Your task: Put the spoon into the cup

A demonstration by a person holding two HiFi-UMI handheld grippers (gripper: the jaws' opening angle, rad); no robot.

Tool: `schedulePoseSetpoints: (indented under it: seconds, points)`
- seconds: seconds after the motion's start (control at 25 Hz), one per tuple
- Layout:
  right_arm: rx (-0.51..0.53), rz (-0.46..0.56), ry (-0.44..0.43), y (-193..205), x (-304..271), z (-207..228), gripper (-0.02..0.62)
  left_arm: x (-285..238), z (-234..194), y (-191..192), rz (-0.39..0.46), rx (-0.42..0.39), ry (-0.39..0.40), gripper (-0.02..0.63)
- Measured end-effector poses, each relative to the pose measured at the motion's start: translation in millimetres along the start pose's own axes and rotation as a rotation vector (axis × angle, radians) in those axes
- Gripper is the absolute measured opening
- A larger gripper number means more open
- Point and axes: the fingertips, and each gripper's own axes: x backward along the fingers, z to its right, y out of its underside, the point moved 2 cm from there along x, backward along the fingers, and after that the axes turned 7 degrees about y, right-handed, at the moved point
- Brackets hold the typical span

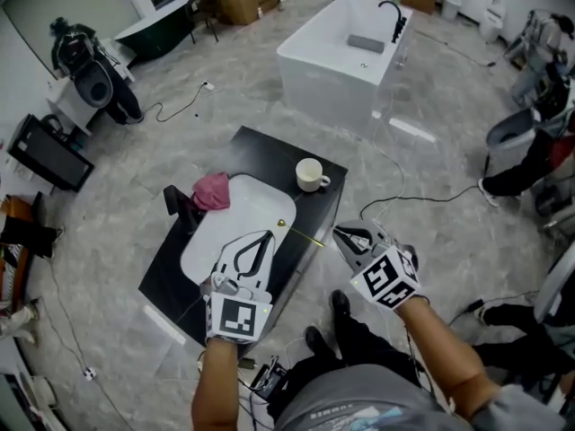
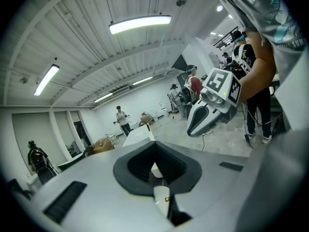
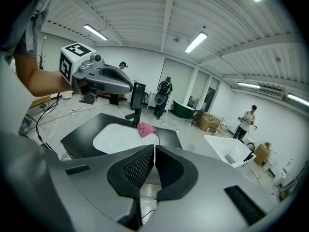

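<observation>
A white cup [image 1: 310,175] stands on the far right of the black counter [image 1: 269,155]. A thin gold spoon [image 1: 301,233] lies across the basin's right rim and the counter's edge. My left gripper [image 1: 268,236] hovers over the white basin [image 1: 235,206], its tip just left of the spoon's round end, jaws slightly apart and empty. My right gripper [image 1: 340,233] is off the counter's right edge by the spoon's handle end, shut; I cannot tell whether it touches the spoon. In the right gripper view its pads [image 3: 140,166] meet with nothing between them.
A pink cloth [image 1: 212,189] and a black faucet [image 1: 182,205] sit at the basin's left. A white bathtub [image 1: 350,52] stands beyond the counter. Cables [image 1: 422,196] trail on the floor. The person's shoes [image 1: 340,305] are by the counter's near corner.
</observation>
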Motion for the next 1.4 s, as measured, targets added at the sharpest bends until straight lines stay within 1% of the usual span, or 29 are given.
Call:
schedulePoseSetpoints:
  seconds: [0.16,0.44,0.56,0.96,1.16,1.28,1.4]
  points:
    - [-0.011,-0.028,-0.047,17.4,-26.3,-2.4,0.032,-12.4,-2.7,14.9,-0.031,0.004,-0.003,0.002]
    - [-0.031,-0.103,-0.144,62.7,-71.6,-18.8,0.035,-35.0,-6.0,47.8,-0.084,0.045,-0.007,0.002]
    - [-0.038,-0.142,-0.185,87.0,-91.5,-29.7,0.066,-43.4,-5.3,62.0,-0.099,0.07,-0.012,0.002]
    - [-0.031,-0.258,-0.306,150.2,-144.7,-61.9,0.097,-62.3,-0.7,104.8,-0.15,0.149,-0.014,0.002]
    - [-0.03,-0.306,-0.34,175.7,-164.2,-76.8,0.112,-69.6,2.9,124.0,-0.169,0.183,-0.012,0.002]
    - [-0.045,-0.343,-0.344,190.0,-174.8,-83.1,0.12,-72.0,4.5,136.8,-0.189,0.204,-0.008,0.002]
    - [-0.044,-0.36,-0.351,196.9,-183.2,-85.1,0.12,-73.6,5.2,145.4,-0.201,0.217,-0.005,0.002]
